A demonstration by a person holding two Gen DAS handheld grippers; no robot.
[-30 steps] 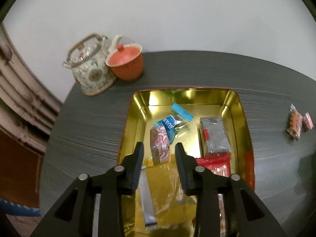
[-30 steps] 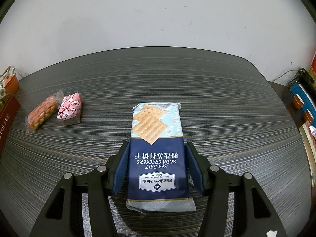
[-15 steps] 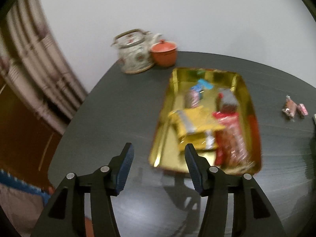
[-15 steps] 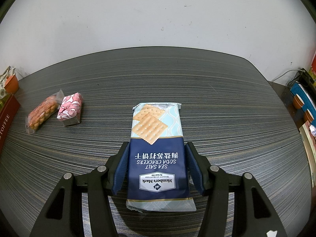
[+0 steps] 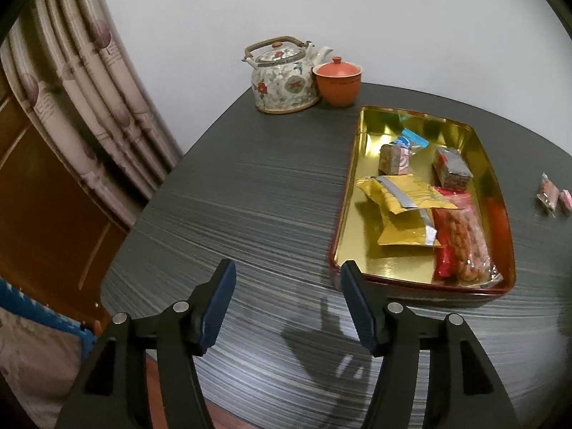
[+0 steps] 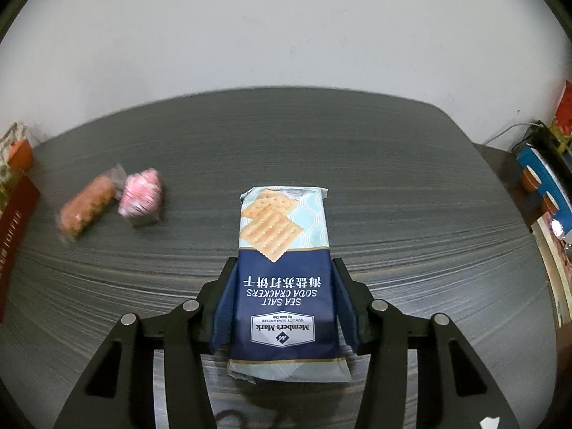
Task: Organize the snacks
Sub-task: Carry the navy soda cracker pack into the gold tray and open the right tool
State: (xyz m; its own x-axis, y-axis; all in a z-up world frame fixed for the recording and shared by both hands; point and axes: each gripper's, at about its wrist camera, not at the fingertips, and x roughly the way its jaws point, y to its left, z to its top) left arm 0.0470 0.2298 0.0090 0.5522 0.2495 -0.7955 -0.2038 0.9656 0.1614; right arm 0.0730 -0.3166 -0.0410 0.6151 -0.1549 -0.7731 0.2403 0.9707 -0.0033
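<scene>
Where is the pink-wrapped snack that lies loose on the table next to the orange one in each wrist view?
Left wrist view: the pink-wrapped snack is at the far right edge, right of the gold tray, beside the orange snack.
Right wrist view: it is left of centre, blurred, left of the cracker pack.
Shared landmark: the orange lidded cup, at the left edge in the right wrist view.
</scene>
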